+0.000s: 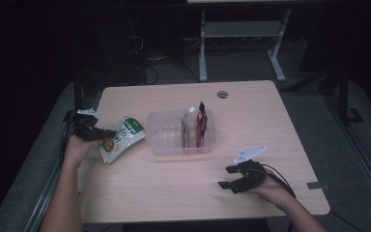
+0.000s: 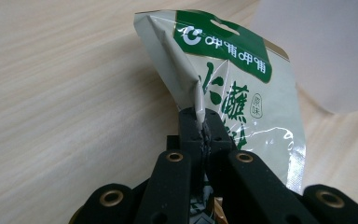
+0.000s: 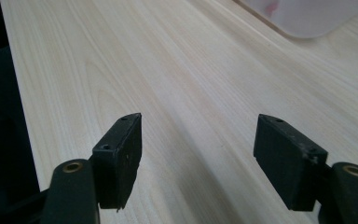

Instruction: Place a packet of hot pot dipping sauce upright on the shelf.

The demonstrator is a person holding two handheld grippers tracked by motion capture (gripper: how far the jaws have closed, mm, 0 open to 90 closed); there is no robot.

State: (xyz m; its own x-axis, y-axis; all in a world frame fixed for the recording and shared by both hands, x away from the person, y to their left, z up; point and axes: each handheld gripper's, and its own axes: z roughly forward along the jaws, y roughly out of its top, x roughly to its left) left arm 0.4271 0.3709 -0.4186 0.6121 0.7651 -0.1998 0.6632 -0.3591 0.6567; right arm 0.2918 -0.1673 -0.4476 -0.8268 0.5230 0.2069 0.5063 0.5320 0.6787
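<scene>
Pinched tight in my left claw (image 2: 203,133) is the side seam of a green-and-white snack pouch (image 2: 242,93), the film creased where the pads bite it. From above, that pouch (image 1: 121,137) hangs off my left claw (image 1: 107,133) near the desk's left edge, just left of the clear plastic bin (image 1: 166,135), its lower end close over the wood. Inside the bin, toward its right wall, a silvery packet (image 1: 186,126) and a red packet (image 1: 202,123) stand upright side by side. My right claw (image 1: 228,177) rests over the desk (image 1: 251,116) toward the front right corner, well apart from the bin, its jaws spread wide with only bare wood between them.
</scene>
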